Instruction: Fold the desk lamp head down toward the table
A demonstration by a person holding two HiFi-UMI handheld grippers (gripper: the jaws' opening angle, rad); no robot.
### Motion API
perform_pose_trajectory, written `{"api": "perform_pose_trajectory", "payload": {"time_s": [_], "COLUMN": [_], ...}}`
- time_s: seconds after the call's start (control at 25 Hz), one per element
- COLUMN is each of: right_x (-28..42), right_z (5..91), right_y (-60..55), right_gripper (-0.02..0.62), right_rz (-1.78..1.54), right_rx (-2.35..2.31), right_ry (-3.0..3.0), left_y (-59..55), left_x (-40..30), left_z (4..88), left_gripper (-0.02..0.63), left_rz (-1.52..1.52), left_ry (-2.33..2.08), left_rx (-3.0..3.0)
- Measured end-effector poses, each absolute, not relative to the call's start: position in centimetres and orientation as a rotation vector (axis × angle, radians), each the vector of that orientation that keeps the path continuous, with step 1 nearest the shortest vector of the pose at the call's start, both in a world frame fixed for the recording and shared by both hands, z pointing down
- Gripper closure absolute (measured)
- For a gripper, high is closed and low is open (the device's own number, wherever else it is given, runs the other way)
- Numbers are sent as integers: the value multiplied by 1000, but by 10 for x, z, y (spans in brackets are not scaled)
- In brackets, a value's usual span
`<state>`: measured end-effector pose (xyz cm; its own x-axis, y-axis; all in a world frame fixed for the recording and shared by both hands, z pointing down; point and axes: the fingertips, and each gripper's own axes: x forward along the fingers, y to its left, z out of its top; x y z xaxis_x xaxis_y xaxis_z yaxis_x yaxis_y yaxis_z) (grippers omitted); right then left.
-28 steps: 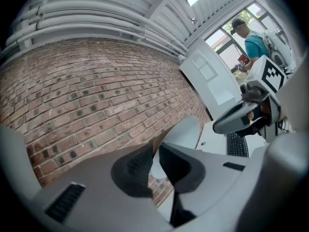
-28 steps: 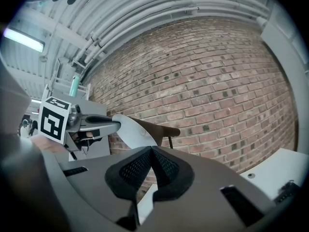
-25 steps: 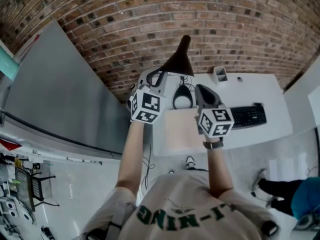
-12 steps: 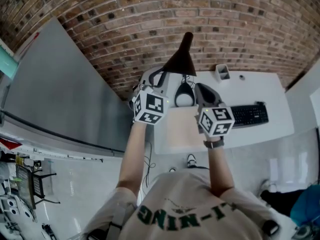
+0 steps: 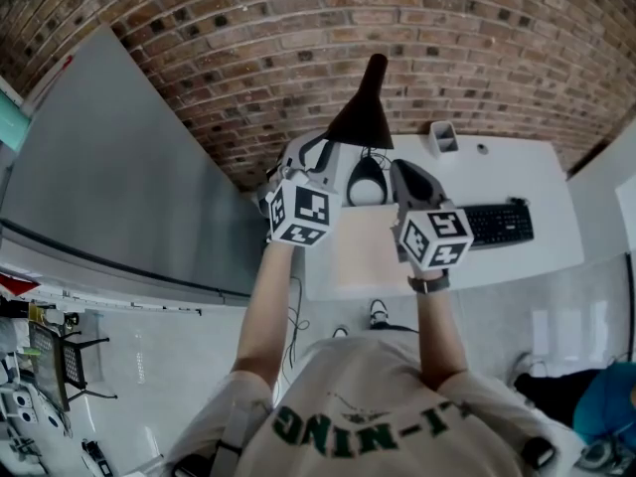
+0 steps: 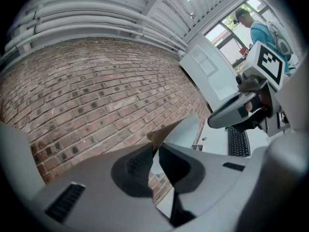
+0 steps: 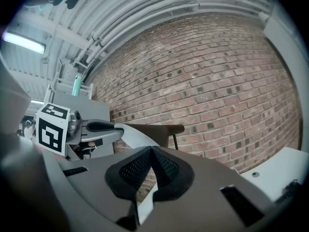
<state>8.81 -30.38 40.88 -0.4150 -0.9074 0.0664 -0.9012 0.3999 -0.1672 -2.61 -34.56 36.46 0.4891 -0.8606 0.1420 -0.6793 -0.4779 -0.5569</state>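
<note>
The desk lamp has a dark cone shade [image 5: 362,117] that stands above its round base [image 5: 366,189] at the white table's back left corner. My left gripper [image 5: 326,145] reaches the shade's lower rim. In the left gripper view its jaws [image 6: 155,148] are shut on the thin brown shade edge [image 6: 166,132]. The right gripper view shows the shade [image 7: 159,128] side-on, with the left gripper [image 7: 126,131] at its rim. My right gripper [image 5: 399,174] hovers just right of the base, level, its pads [image 7: 164,163] closed together on nothing.
A black keyboard [image 5: 497,225] and a small pen cup [image 5: 443,137] sit on the white table [image 5: 527,177], and a beige mat [image 5: 363,256] lies near its front edge. A grey panel [image 5: 109,187] stands to the left, a brick wall behind. A person [image 6: 260,25] stands off to the right.
Both grippers have kept their places and their holds. The lamp shade looks the same. The person at the lower right of the head view has shifted further toward the corner.
</note>
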Motion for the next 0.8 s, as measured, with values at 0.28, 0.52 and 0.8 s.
{"api": "perform_pose_trajectory", "payload": {"time_s": [0.28,0.52,0.8], "right_x": [90,91,89], "right_z": [412,414,418], "right_y": [-303,-304,-306], "right_gripper": [591,591,591], "right_rz": [-288,-290,-311], "right_rx": [-1683,-1682,-1675], "right_ry": [2607,2607,2606], "left_y": [-344,-343,-343], "left_x": [-26,-26,-26], "left_z": [374,380,398], "left_gripper": [569,566,561], "left_rz": [-552,-547,-578], "left_ry": [1304,1308,1304], "left_rx": [-2304,-2312,-2324]}}
